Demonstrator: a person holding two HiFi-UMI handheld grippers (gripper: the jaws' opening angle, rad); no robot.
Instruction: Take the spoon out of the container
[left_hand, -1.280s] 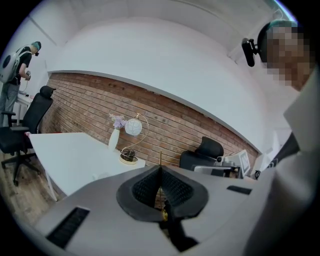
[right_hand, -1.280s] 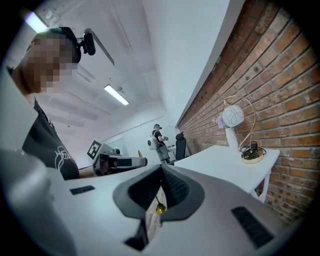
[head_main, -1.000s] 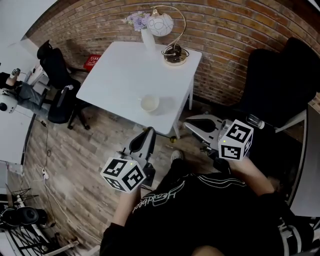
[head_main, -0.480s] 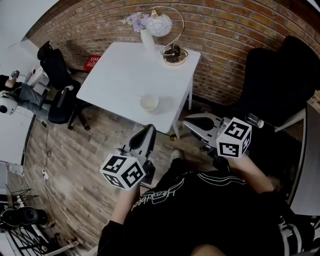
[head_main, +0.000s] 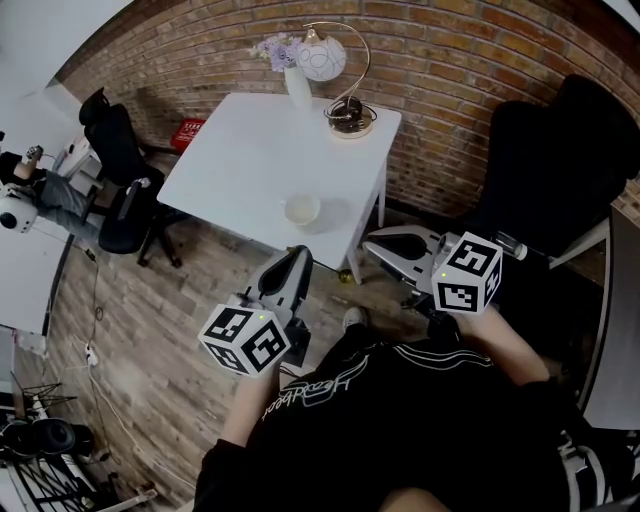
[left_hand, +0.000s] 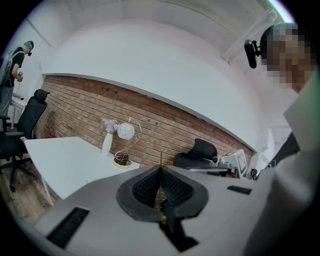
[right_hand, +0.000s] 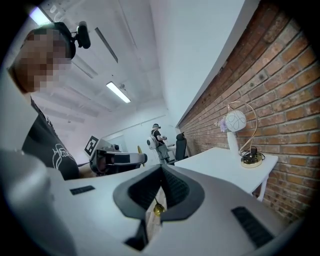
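Both grippers are hanging short of the tabletop (head_main: 250, 150), off its near edge. My left gripper (head_main: 297, 258) and right gripper (head_main: 374, 243) are each standing fully closed, gripping nothing. The container (head_main: 300, 209) is sitting close to that near edge; I cannot make out the spoon inside. In my judgement, 1 gripper should be opening before descending, the other steadying the container.

The white square desk (head_main: 245, 165) carries a small white round bowl (head_main: 301, 209) near its front edge. A white flower vase (head_main: 297, 86) and a gold arc lamp (head_main: 349, 117) stand at the back.
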